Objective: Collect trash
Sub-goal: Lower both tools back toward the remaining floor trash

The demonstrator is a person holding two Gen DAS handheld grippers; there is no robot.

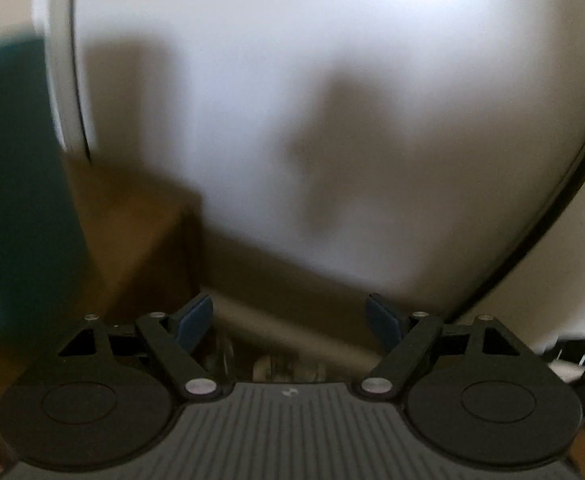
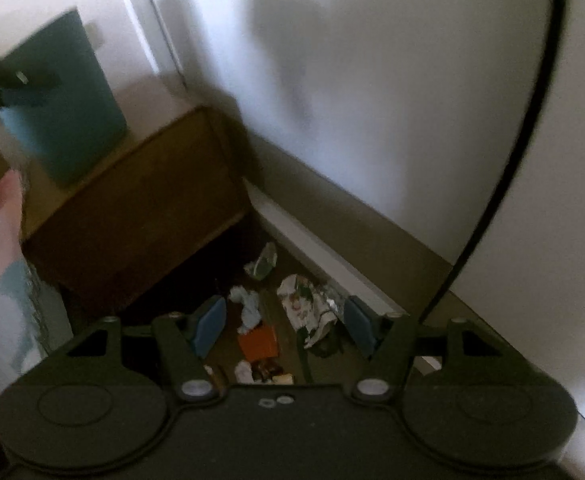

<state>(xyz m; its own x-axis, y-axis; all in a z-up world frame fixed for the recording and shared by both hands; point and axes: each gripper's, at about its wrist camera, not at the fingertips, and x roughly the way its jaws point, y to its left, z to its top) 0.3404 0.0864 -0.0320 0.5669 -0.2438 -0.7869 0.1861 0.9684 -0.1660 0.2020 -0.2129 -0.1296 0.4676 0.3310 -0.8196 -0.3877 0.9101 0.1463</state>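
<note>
The trash lay on the floor in the corner, between the wooden cabinet [image 2: 132, 216] and the white baseboard [image 2: 316, 256]; in the right wrist view a crumpled floral wrapper [image 2: 306, 308], an orange packet [image 2: 257, 344], a white-and-blue tissue wad [image 2: 248, 306] and a greenish scrap [image 2: 263, 264] sat close together, with smaller bits near the camera's edge too blurred to name; the right gripper [image 2: 288, 326] hung above this pile, its blue pads spread wide and holding nothing, the orange packet and the wrapper framed between them; the left gripper [image 1: 292, 322] likewise stood wide apart and empty, aimed at the wall's foot, with only faint pale shapes below it that could not be made out. Both views were smeared, so the risk seemed chiefly one of aim: a closing on the packed heap might catch two pieces at once or pinch only a loose edge of wrapper, which could slip out; the black cable [image 2: 504, 184] running down the wall just beside the right pad might snag; the baseboard and cabinet left little room, so a finger could knock against either; the dim light would make thin scraps easy to miss.
</note>
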